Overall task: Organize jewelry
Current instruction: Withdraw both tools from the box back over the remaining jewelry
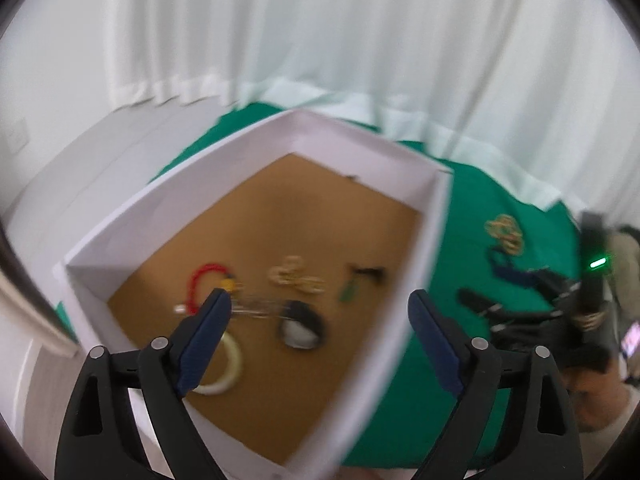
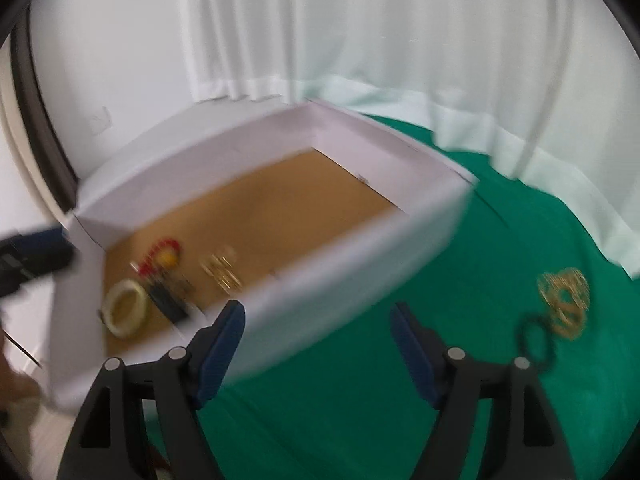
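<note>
The gold chain bracelet [image 2: 565, 303] lies on the green cloth [image 2: 360, 400] ahead-right of the right hand-held gripper [image 2: 318, 320], nearer than the left hand-held gripper [image 1: 318, 304]; both gape empty.

The box [image 1: 434, 216] sits on the cloth [image 2: 360, 400], which covers the tabletop. Inside the box, toward its near-left corner, lie a bangle [image 1: 230, 372], a bead bracelet [image 1: 200, 280], chain links [image 1: 296, 278] and a ring-shaped piece [image 1: 302, 326] (blurred). Right of the box, a chain pile [image 2: 564, 298] lies on the cloth.

Each claw, left claw [image 1: 318, 334] and right claw [image 2: 318, 338], has black arms, silver pivot screws and navy blue finger pads [image 1: 204, 336].
</note>
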Tool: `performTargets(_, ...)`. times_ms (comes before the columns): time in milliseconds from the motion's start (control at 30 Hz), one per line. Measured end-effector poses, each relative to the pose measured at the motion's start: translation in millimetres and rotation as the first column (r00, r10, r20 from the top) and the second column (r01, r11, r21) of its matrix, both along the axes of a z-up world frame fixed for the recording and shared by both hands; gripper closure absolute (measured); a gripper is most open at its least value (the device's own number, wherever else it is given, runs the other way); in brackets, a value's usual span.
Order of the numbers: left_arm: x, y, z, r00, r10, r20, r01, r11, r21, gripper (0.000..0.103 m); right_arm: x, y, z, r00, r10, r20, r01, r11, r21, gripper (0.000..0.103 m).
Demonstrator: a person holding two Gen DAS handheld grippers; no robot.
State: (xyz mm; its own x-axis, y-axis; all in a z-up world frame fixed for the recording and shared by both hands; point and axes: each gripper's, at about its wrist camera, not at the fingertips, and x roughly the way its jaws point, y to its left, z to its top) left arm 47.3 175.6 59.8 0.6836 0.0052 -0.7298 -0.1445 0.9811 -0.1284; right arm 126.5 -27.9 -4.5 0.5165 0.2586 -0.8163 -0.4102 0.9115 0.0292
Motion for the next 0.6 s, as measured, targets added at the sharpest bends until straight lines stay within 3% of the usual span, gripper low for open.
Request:
performTargets(133,-5,-55,7,0.992,-0.127,0.014,0.127,0.992,-0.009,0.008,-23,-60,-26,0.995,-0.094,-0.024,0.092,0.994,-0.064,0.027)
performTargets(267,-3,-108,-1,0.972,-0.233,0.009,0.234,0.972,-0.013,0.005,-42,-118,-42,0.978,-0.210,0.013,0.210,0.967,-0.146,0.027)
performTargets(400,5,-153,-28,0.954,-0.295,-0.047,0.294,0.956,-0.024,0.005,-60,-166,-48,0.945,-0.323,0.043,0.325,0.929,-0.175,0.027)
performTargets(600,18,-199,-68,0.933,-0.341,-0.115,0.344,0.939,0.005,0.005,-86,-222,-56,0.883,-0.466,0.056,0.469,0.871,-0.144,0.027)
